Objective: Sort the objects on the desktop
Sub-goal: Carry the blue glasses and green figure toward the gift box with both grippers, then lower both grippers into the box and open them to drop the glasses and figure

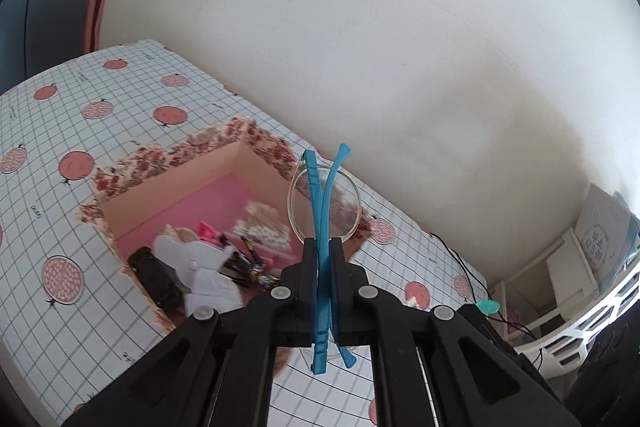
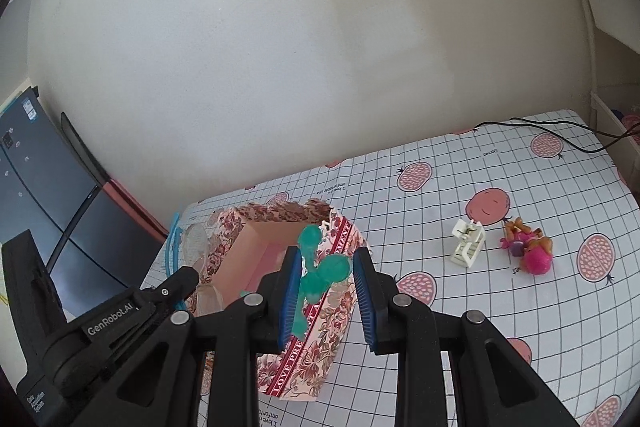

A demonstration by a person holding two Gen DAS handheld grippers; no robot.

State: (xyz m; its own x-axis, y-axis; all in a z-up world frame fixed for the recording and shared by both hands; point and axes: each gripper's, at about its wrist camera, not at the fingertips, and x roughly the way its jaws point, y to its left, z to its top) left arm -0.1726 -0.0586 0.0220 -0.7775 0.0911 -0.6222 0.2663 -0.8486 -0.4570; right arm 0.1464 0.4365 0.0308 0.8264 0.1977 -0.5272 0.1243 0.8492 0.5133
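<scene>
Left wrist: tongs [image 1: 322,251] clamp blue glasses [image 1: 320,203] seemingly above box [image 1: 172,179].

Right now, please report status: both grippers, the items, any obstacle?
Left gripper shut on blue glasses, above floral box. Right gripper holding green toy. Doll and white chair remain on table. Nothing blocking.

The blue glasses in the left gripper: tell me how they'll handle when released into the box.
The glasses look light and thin, so probably easy to carry. The left gripper pinches only the folded temples, so they may pivot or slip. The clear lenses seem scratch-prone; a gentle release into the floral box looks wise.
</scene>
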